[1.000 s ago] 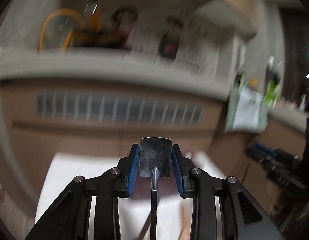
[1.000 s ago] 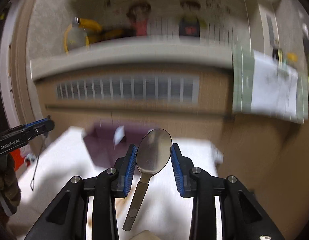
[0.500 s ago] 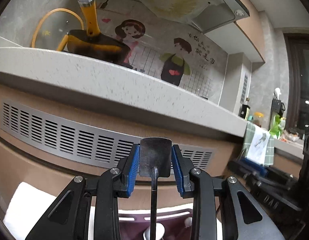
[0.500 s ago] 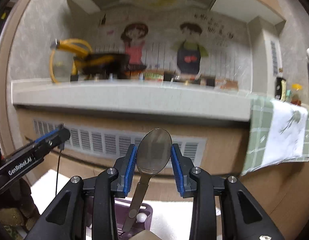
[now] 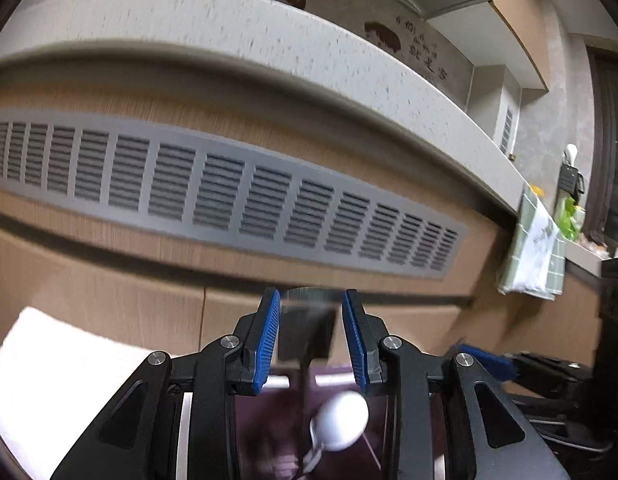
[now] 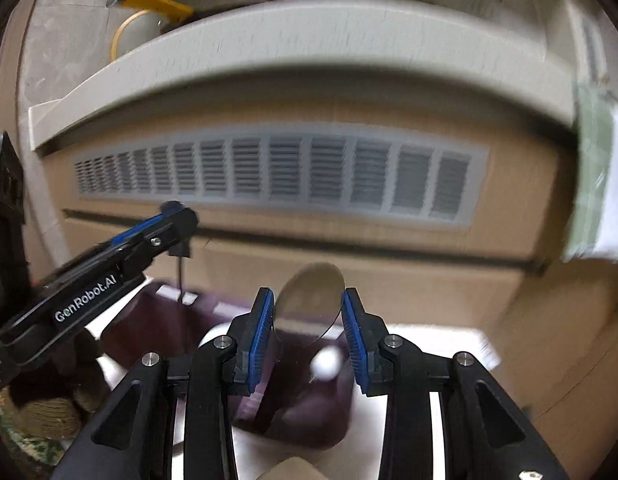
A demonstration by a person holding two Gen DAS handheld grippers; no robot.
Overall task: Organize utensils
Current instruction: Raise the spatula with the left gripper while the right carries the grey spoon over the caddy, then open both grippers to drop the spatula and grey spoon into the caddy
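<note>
Left gripper (image 5: 309,334): jaws opening, a flat metal spatula (image 5: 307,330) between the pads. Right gripper (image 6: 309,330): jaws opening around a spoon (image 6: 311,306). Both hang over a dark purple tray (image 6: 309,412) on white cloth (image 5: 69,356). Vented cabinet front (image 5: 229,196) stands behind.

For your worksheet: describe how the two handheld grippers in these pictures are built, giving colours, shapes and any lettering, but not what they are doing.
Both the left gripper and the right gripper have black angular linkage frames with triangular cut-outs and round silver pivot bolts. Each finger ends in a ribbed blue pad. Seen side-on from the right wrist camera, the left gripper carries white lettering reading GenRobot.AI. No cables or sleeves can be made out.
</note>
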